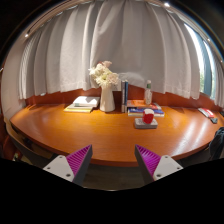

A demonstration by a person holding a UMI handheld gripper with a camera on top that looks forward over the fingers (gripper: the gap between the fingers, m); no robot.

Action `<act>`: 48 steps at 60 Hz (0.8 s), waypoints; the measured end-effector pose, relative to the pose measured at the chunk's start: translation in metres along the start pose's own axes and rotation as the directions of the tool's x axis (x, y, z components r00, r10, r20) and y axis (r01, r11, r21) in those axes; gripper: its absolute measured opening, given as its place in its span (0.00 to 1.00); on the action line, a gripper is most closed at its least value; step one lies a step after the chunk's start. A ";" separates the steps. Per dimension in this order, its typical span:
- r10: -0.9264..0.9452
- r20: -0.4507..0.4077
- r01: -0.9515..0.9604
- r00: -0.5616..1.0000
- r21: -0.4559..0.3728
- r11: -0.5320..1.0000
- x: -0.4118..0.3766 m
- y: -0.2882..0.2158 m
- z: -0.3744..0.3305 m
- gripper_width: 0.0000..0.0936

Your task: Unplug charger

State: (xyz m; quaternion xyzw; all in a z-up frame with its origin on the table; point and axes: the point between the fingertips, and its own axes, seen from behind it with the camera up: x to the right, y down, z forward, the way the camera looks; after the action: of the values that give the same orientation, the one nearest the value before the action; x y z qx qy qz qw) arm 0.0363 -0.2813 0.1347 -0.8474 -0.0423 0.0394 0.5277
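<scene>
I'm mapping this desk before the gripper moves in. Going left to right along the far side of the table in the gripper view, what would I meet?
Open book → vase of white flowers → bottle. A red cup sits nearer, in front of the bottle. The gripper has its fingers open, with nothing between them.

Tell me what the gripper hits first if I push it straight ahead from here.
The gripper has its fingers open over bare table. Straight ahead, nothing is close; probably the vase of white flowers by the curtain comes first, though depth is hard to judge.
</scene>
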 end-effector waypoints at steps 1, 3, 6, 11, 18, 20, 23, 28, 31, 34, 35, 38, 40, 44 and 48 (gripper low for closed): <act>0.000 -0.004 0.000 1.000 0.004 1.000 0.003 0.002 0.001 0.92; 0.001 -0.008 -0.001 1.000 0.001 1.000 0.008 0.003 0.007 0.91; 0.012 -0.019 -0.012 1.000 -0.009 1.000 0.021 0.006 0.019 0.91; 0.025 -0.060 -0.027 0.998 -0.032 0.999 0.051 0.011 0.039 0.92; 0.032 -0.111 -0.037 0.993 -0.044 0.998 0.099 0.009 0.086 0.92; 0.032 -0.125 -0.038 0.992 -0.045 0.998 0.112 0.006 0.100 0.92; 0.027 -0.137 -0.034 0.990 -0.046 0.998 0.130 0.000 0.124 0.92; 0.012 -0.149 -0.019 0.989 -0.046 0.999 0.155 -0.014 0.166 0.92; 0.005 -0.155 -0.010 0.988 -0.037 0.999 0.169 -0.026 0.189 0.92; 0.007 -0.159 -0.012 0.987 -0.029 0.999 0.181 -0.037 0.213 0.92; 0.009 -0.156 -0.014 0.988 -0.031 0.999 0.184 -0.041 0.220 0.92; 0.011 -0.155 -0.016 0.988 -0.029 0.999 0.194 -0.048 0.242 0.92; 0.013 -0.156 -0.018 0.988 -0.029 0.999 0.201 -0.052 0.255 0.92; 0.017 -0.151 -0.019 0.988 -0.016 1.000 0.210 -0.060 0.279 0.91; 0.026 -0.127 -0.027 0.992 -0.004 1.000 0.212 -0.064 0.299 0.86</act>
State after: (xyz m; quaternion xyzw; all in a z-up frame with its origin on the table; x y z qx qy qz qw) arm 0.2113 0.0372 0.0561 -0.8502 0.0024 -0.0078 0.5265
